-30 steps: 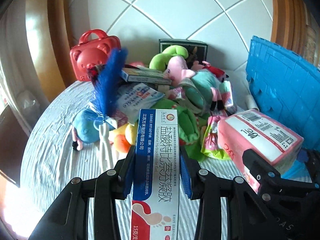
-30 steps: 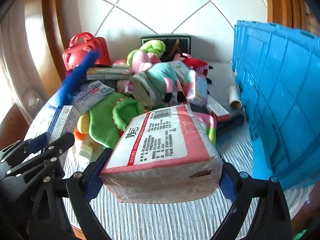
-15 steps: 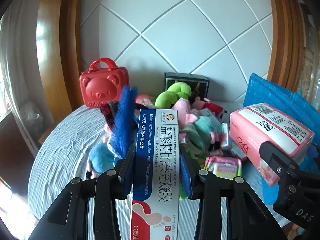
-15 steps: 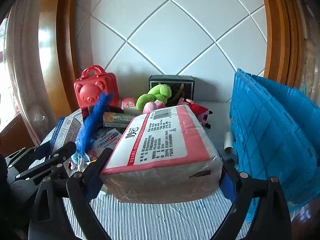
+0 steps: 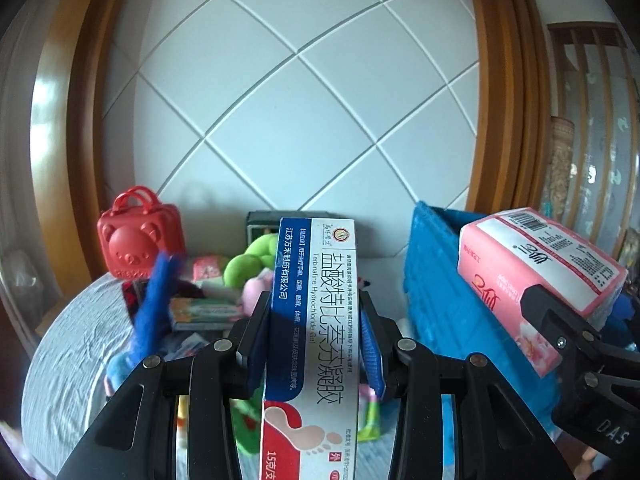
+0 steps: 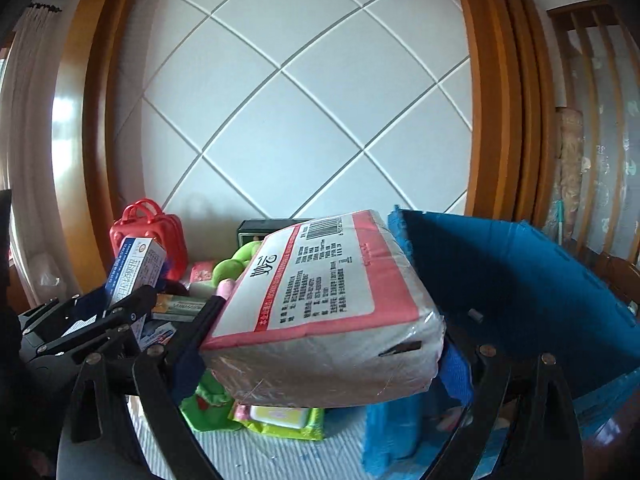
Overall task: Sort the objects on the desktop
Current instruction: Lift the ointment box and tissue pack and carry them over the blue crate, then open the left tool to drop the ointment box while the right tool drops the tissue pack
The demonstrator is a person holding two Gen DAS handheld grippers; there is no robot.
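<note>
The medicine box [image 5: 310, 320], clamped in the jaws of the left gripper [image 5: 314, 344], hides much of the toy pile [image 5: 244, 264] on the bench [image 5: 76, 344], and its lower end is cut off. The tissue pack [image 6: 320, 304], clamped in the wide jaws of the right gripper [image 6: 320, 344], covers the near wall of the blue crate [image 6: 520, 280]. Compared with one second ago, both grippers are higher, and more wall and less bench are visible.

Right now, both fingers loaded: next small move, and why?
Probably carry the tissue pack rightward over the blue crate and release. The right gripper holds it clear of the pile, beside the crate's rim; the left gripper clamps the medicine box.
</note>
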